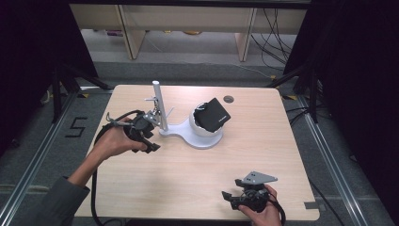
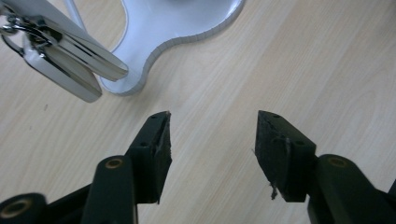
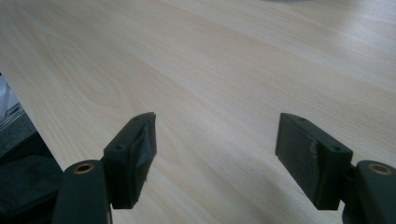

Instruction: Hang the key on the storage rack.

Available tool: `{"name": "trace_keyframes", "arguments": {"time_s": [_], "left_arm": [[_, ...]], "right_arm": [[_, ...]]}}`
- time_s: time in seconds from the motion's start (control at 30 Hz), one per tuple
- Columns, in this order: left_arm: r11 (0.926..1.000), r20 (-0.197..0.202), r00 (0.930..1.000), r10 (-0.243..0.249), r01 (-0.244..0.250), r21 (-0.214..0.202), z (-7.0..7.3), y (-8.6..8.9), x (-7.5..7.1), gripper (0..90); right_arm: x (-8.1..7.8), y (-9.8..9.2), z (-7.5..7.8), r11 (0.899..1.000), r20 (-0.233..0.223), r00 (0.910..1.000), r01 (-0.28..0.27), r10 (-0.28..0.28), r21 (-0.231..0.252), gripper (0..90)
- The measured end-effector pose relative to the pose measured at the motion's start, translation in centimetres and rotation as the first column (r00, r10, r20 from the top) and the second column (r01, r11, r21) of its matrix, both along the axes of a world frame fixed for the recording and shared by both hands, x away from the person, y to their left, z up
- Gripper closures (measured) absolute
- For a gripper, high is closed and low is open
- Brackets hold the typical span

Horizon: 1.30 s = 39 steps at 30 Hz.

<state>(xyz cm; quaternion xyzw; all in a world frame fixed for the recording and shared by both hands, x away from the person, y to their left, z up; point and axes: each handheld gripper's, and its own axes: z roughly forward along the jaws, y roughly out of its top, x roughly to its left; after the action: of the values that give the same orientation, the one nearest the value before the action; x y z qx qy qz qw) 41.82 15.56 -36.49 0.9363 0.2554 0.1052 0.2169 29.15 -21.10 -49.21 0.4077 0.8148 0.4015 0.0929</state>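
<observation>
The left gripper [image 1: 149, 141] hovers with jaws apart just beside the white stand [image 1: 193, 134] on the table [image 1: 263, 141]; a black box [image 1: 214, 114], perhaps a wallet, rests atop it. The right gripper [image 1: 229, 197] gapes near the table's front edge.

Black tape digit "5" [image 1: 75, 126] on grey floor [image 1: 42, 155], left of table.

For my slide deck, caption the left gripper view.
Open left gripper above the wooden table, near hanging keys and a white stand.
</observation>
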Motion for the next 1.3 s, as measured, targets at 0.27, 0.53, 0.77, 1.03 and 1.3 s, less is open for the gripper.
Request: {"name": "trace_keyframes", "arguments": {"time_s": [0.27, 0.53, 0.77, 1.03, 1.3], "left_arm": [[0.9984, -0.004, 1.0000, 0.004, -0.004, -0.056, -1.6, 0.2, -1.2, 38.3], [0.9959, 0.010, 0.9999, -0.004, 0.004, -0.090, -3.2, 0.0, -2.3, 33.0], [0.9890, 0.025, 0.9997, 0.001, 0.002, -0.148, -4.9, -0.3, -3.6, 29.4], [0.9809, 0.042, 0.9990, -0.014, 0.022, -0.193, -6.7, -0.2, -4.9, 25.0], [0.9772, 0.066, 0.9977, -0.014, 0.027, -0.211, -8.3, -0.4, -5.8, 23.5]], "right_arm": [[-0.2, 0.1, 0.0, 1.000, 0.006, 1.0000, -0.006, 0.006, -0.005, 30.1], [-0.1, 0.1, 0.0, 1.000, 0.011, 0.9998, -0.016, 0.016, -0.015, 30.1], [-0.2, 0.1, 0.0, 1.000, 0.003, 1.0000, -0.008, 0.008, -0.013, 30.1], [0.0, 0.2, -0.1, 1.000, 0.012, 0.9999, -0.002, 0.002, -0.016, 30.1], [0.3, 0.4, -0.1, 1.000, 0.003, 0.9998, -0.019, 0.019, -0.003, 30.2]]}}
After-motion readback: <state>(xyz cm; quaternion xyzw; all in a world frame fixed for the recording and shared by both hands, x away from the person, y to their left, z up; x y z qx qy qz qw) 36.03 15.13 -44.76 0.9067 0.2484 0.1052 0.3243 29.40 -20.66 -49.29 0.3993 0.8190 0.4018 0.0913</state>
